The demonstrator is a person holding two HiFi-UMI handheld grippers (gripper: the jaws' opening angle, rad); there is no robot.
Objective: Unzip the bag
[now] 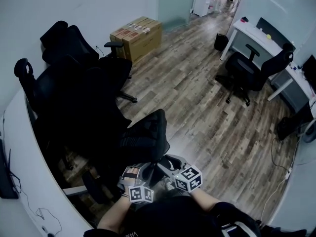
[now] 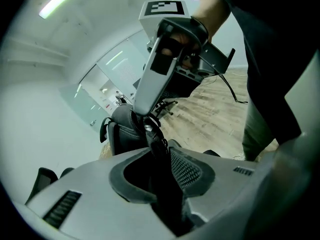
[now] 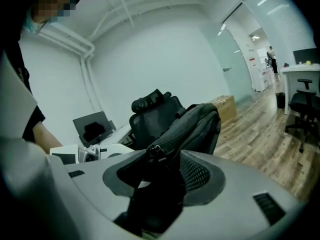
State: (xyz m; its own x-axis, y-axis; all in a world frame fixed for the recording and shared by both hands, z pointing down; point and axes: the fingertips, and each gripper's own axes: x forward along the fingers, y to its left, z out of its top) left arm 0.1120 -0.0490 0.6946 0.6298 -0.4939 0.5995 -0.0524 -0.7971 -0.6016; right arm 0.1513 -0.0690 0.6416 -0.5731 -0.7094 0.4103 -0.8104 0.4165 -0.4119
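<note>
I am clamping my left gripper (image 2: pixel 162 171) on a fold of the black bag (image 1: pixel 143 137), which is sitting just ahead of me by a black office chair (image 3: pixel 150 109). My right gripper (image 3: pixel 159 181) is gaping wide around the zipper pull (image 3: pixel 153 152), not pinching it.

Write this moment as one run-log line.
left gripper: shut on bag | right gripper: open, zipper pull at jaw tips

Head camera high, gripper cameras low and close.
The head view looks steeply down from well above onto the bag (image 1: pixel 144 134). Each gripper view faces along its own jaws, sitting right against that same bag (image 2: pixel 122 130) (image 3: pixel 197 124).
</note>
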